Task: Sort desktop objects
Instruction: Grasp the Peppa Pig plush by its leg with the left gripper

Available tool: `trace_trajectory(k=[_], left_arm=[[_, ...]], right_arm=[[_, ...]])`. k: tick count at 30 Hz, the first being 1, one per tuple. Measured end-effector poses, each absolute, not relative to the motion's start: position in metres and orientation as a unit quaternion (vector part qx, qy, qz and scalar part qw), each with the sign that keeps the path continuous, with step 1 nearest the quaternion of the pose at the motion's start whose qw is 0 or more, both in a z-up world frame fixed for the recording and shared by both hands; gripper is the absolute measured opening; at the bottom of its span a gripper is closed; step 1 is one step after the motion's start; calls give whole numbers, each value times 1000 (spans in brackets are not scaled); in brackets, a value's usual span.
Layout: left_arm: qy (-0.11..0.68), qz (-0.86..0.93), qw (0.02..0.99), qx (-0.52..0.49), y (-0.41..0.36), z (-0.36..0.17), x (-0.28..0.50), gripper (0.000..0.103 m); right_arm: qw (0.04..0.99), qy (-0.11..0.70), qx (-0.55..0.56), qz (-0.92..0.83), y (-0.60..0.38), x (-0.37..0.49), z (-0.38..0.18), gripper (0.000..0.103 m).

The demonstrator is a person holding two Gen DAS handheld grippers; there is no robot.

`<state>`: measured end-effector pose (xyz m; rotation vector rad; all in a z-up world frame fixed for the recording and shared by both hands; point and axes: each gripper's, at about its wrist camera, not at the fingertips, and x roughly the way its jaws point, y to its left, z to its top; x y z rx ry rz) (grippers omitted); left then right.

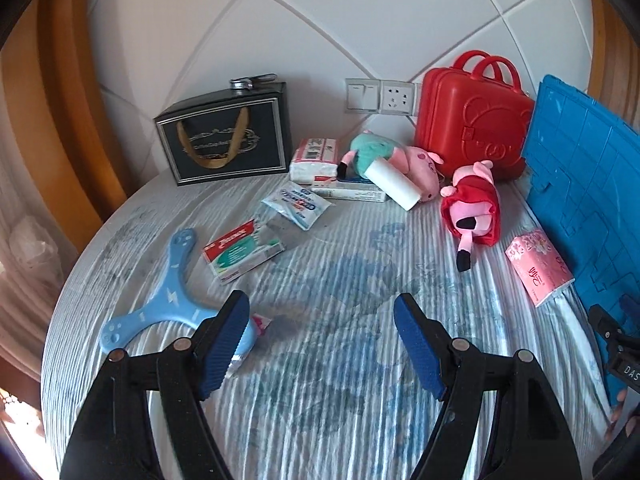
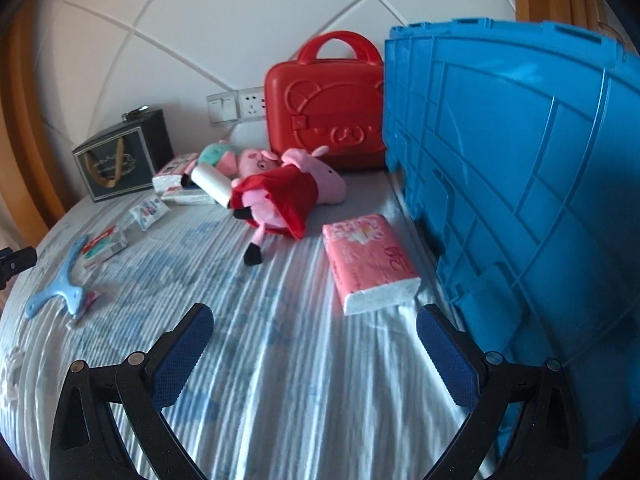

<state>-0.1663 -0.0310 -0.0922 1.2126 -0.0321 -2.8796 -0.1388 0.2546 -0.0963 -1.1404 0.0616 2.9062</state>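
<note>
- Hovering with jaws apart and empty, the left hand-held gripper [image 1: 322, 344] could snag the blue boomerang [image 1: 168, 300] lying touching its left finger on the bed.
- Reaching wide apart, the right hand-held gripper [image 2: 314, 356] may knock the blue crate [image 2: 520, 200] just beside the pink tissue pack [image 2: 370, 264].

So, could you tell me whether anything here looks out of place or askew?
The white roll lies tipped across the green-dressed pig plush and the flat boxes. The red-dressed pig plush lies on its side.
</note>
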Motion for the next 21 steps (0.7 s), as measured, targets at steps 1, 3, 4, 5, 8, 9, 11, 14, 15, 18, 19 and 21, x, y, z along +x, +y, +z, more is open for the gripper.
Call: trace_trajectory(k=[1,3,4,5,8,9,11,14,15,18,19,21], left_arm=[[-16,-922,-5,388,-24,-97,-178,74],[-25,-921,-33,387,-6,-107,-201,74],[-26,-920,-49,389,5,-112,-213,74],[-28,-918,-64,390,15,-119,-226,74],[-39,-908,-100,404,50,-145,-260,74],[-43,-904,-110,411,62,-155,-271,74],[-52,-897,-129,420,85,-174,-290,74],[-59,-890,-146,427,112,-198,-314,74],[-61,-889,-148,428,118,-205,-321,74],[-62,-887,-156,430,132,-219,-335,74],[-63,-886,-158,432,136,-223,-339,74],[-61,-882,-161,438,141,-230,-344,55]], right_arm=[[23,27,-366,930,257,-144,-103,103],[48,40,-368,928,263,-155,-115,103],[60,46,-369,926,266,-161,-121,103],[70,52,-371,924,269,-167,-127,103],[95,60,-382,917,276,-186,-148,103],[100,60,-386,915,278,-190,-155,103],[113,59,-392,911,283,-198,-167,103],[129,73,-396,906,293,-210,-183,103],[131,77,-398,905,296,-214,-188,103],[139,74,-401,902,300,-225,-200,103],[141,72,-402,902,302,-229,-203,103],[145,68,-400,902,305,-234,-207,103]])
